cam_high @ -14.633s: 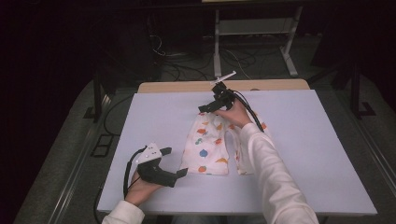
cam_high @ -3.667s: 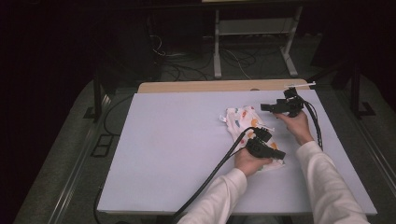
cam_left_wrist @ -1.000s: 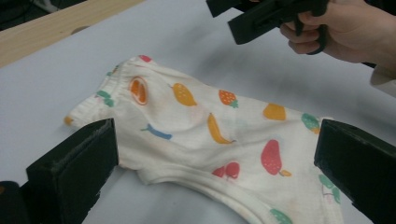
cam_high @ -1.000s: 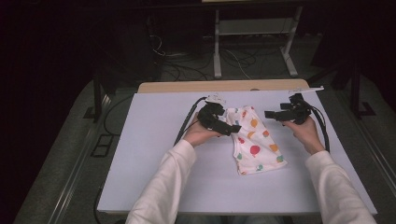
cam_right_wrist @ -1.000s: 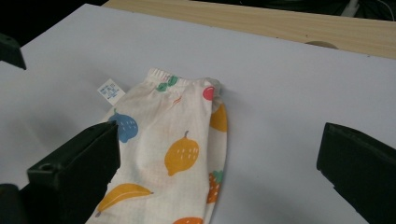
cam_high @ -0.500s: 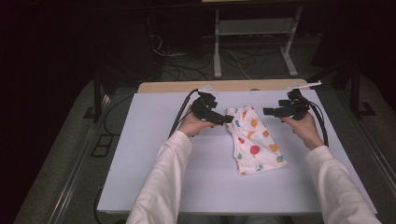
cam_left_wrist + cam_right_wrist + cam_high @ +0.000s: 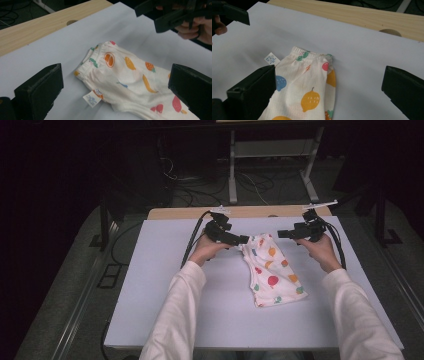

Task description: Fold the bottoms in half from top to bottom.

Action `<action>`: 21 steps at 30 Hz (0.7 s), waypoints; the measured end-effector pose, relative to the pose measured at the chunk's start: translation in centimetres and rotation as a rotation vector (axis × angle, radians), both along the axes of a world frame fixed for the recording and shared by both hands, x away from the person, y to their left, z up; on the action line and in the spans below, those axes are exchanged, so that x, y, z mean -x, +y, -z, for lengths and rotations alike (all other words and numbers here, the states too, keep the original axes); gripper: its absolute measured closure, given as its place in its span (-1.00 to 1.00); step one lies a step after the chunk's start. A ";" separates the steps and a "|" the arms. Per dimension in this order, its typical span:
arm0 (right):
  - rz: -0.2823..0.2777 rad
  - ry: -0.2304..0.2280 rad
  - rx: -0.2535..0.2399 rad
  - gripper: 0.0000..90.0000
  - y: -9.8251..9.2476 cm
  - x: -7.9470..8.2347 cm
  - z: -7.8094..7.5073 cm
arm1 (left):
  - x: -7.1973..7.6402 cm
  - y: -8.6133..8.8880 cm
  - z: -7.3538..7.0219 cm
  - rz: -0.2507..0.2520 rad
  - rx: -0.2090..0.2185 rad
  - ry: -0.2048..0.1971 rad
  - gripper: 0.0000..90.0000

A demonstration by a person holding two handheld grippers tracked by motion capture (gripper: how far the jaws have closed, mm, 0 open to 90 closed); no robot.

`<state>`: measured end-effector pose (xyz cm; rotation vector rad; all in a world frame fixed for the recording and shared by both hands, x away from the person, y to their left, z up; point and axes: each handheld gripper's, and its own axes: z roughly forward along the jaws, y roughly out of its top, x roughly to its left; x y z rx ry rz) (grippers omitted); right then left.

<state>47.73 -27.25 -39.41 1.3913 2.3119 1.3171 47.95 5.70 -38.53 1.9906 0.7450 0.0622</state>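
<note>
A small white garment [image 7: 272,270] printed with coloured fruit lies flat on the white table [image 7: 200,320], waistband toward the far edge. My left gripper [image 7: 244,240] hovers at the waistband's left corner, jaws wide apart and holding nothing. In the left gripper view the garment [image 7: 125,72] and its white label [image 7: 92,99] lie between the spread jaws of the left gripper [image 7: 116,75]. My right gripper [image 7: 281,234] hangs open just right of the waistband. Its own view has the garment [image 7: 307,85] low between the jaws of the right gripper [image 7: 329,75], with nothing held.
A wooden strip [image 7: 250,212] with a round hole runs along the table's far edge. Black cables [image 7: 192,240] trail from both grippers. Beyond the table, a dark floor holds cables and a metal stand [image 7: 232,180]. Bare table surface lies left of the garment.
Over the last second both grippers drifted slightly toward the far end of the garment, closing in on the waistband. The garment has stayed flat and still.
</note>
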 end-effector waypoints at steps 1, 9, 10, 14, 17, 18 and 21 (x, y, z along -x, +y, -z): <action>-0.002 0.002 0.005 -1.00 0.1 -0.1 0.2 | -0.2 0.0 0.3 -0.006 0.003 0.008 -1.00; 0.025 0.060 0.005 -1.00 -0.5 -1.0 1.8 | -1.1 -0.1 1.8 -0.056 0.012 0.073 -1.00; 0.029 0.069 0.003 -1.00 -0.6 -1.2 2.1 | -1.1 -0.2 2.0 -0.061 0.009 0.081 -1.00; 0.046 0.096 -0.018 -1.00 -0.9 -1.6 2.8 | -1.4 -0.4 2.6 -0.077 0.015 0.103 -1.00; 0.052 0.114 -0.023 -0.99 -0.8 -1.8 3.3 | -1.7 -0.5 3.3 -0.081 0.012 0.129 -1.00; 0.051 0.124 -0.029 -0.95 -0.8 -1.9 3.4 | -1.7 -0.5 3.5 -0.082 0.008 0.135 -1.00; 0.042 0.131 -0.053 -0.89 -0.6 -1.9 3.7 | -1.8 -0.7 4.0 -0.078 0.002 0.156 -1.00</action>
